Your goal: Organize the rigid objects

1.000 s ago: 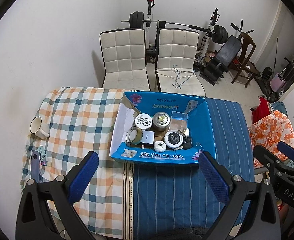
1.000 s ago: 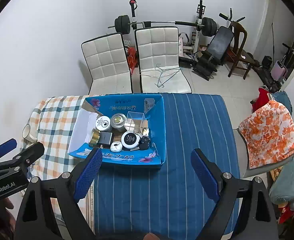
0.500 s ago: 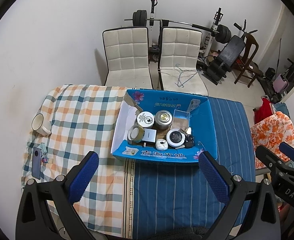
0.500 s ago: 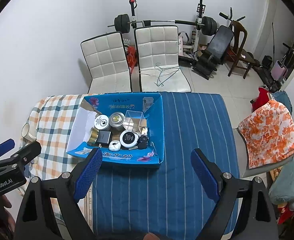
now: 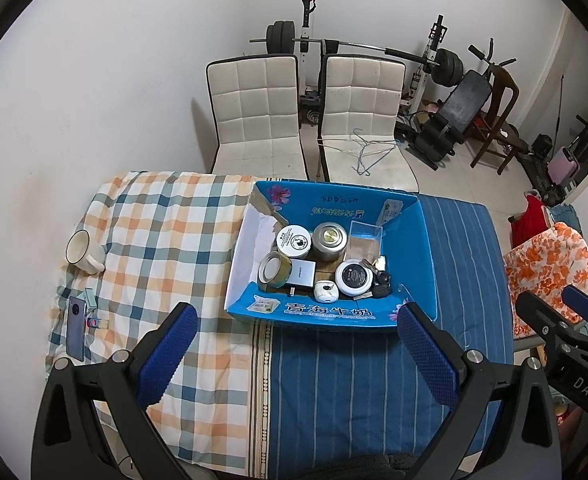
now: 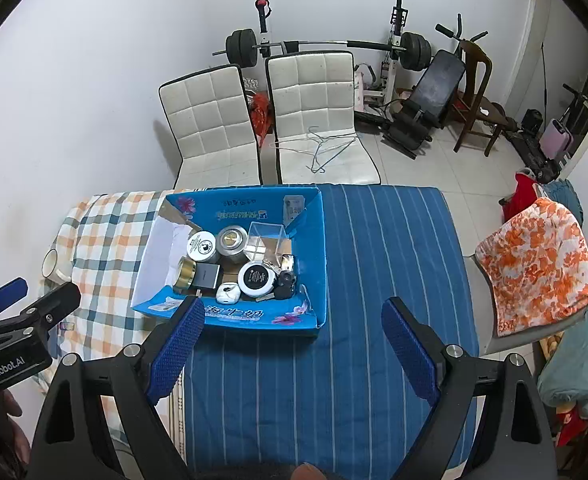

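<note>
On the cloth-covered counter [image 5: 334,380], the blue cardboard box [image 5: 410,240] is sitting across the seam between the checked cloth and the striped cloth, holding a tape roll [image 5: 273,270], two round tins [image 5: 292,240], a clear plastic case [image 5: 364,238] and a white disc [image 5: 354,277]. Above the near edge, the left gripper [image 5: 294,354] and the right gripper [image 6: 292,348] are both hovering with jaws spread wide and gripping nothing. Off to the left, a mug [image 5: 81,251] and a phone [image 5: 76,327] are lying on the checked cloth.

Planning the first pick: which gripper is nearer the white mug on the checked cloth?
Left. The left gripper hovers open near the table's front edge, the white mug off to its left. The right gripper hovers open over the blue striped side, farther away.
</note>
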`<state>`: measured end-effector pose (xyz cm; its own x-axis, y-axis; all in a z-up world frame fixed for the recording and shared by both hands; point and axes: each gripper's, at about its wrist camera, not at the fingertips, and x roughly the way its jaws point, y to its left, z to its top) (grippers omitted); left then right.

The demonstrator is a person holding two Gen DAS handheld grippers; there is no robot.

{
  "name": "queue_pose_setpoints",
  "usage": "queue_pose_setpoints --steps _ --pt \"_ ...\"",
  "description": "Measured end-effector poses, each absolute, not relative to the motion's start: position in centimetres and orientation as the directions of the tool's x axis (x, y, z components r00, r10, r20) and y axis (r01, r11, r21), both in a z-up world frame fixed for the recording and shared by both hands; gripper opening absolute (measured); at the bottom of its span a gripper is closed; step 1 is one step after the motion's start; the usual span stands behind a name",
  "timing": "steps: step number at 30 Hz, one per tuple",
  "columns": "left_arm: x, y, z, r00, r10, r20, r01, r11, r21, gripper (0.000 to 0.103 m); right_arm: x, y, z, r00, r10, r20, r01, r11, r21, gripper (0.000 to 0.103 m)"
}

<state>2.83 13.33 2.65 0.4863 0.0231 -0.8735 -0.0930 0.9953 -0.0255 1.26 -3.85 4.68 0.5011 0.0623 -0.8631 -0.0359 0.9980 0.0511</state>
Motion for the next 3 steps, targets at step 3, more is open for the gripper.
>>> queue_pose_setpoints --steps 3 --pt "2.83 13.36 2.69 0.488 0.028 -0.873 -0.092 0.996 -0.020 0.103 1.43 -3.87 4.59 0.502 0.057 -0.863 -0.033 0.998 0.047 0.092"
